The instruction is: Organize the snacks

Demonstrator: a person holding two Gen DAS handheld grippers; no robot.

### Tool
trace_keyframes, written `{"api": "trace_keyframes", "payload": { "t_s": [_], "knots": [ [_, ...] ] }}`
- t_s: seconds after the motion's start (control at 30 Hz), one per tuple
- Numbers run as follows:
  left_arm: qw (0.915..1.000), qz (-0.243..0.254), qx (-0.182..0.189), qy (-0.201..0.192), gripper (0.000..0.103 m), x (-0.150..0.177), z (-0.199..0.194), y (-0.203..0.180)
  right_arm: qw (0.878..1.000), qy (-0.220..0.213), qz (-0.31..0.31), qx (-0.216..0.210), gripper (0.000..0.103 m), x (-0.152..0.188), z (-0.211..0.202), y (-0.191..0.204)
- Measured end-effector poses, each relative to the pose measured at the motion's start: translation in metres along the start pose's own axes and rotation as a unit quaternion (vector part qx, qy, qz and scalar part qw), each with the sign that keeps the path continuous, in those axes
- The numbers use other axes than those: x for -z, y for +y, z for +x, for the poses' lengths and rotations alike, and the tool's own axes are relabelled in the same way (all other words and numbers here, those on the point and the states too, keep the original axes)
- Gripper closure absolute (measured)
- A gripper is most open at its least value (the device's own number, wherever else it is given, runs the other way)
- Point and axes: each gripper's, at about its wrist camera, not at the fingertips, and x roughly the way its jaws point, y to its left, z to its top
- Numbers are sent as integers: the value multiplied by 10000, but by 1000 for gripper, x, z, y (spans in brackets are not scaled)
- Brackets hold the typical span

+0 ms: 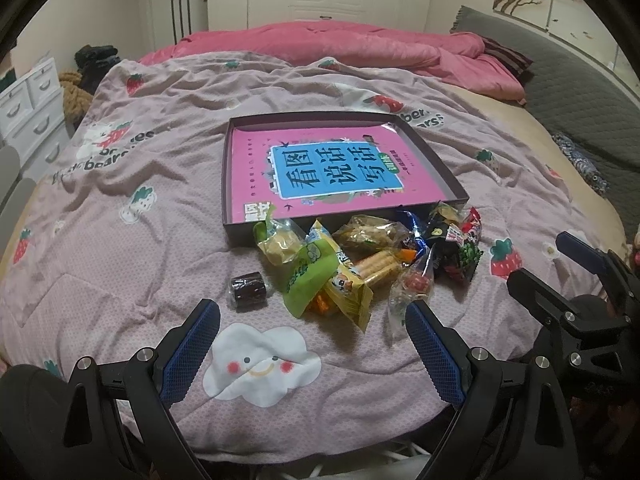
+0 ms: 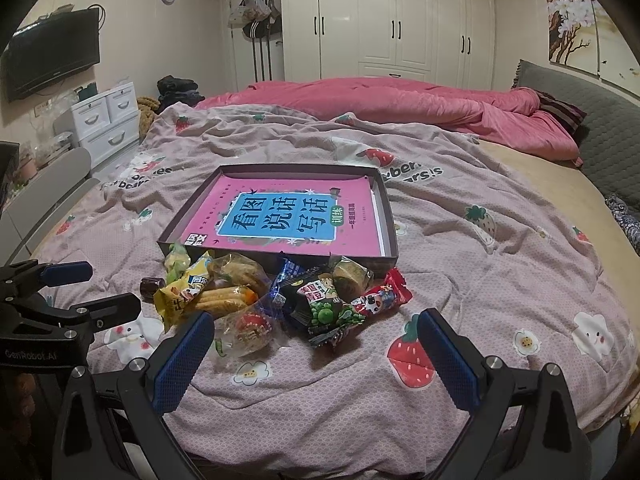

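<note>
Crinkling, light and slippery, the snack packets want pinching by sealed edges; both tongs gape empty.

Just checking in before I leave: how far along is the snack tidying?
Nothing looks done yet. The box holds only a pink book, no snacks. Nothing is in hand: the left claw and right claw are both open and empty, short of the pile. Left to do: the whole snack pile on the bedspread by the box's near edge, plus the small dark roll lying apart on its left.
</note>
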Motion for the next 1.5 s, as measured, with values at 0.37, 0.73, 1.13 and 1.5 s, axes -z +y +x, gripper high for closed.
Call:
{"api": "trace_keyframes", "payload": {
  "t_s": [0.37, 0.73, 1.13, 1.5],
  "knots": [
    [10000, -10, -21, -3, 9, -1, -2, 1, 10000, -9, 10, -16, 1, 0, -2, -1],
    [10000, -47, -5, 27, 9, 0, -1, 4, 10000, 18, 38, -37, 1, 0, -2, 0],
    [9992, -336, 12, 201, 9, -3, 9, 19, 9999, 102, 134, -29, 1, -2, 5, -6],
    [9951, -830, 67, 541, 9, -6, 30, 48, 9997, 173, 162, -59, 1, -5, 17, -9]
  ]
}}
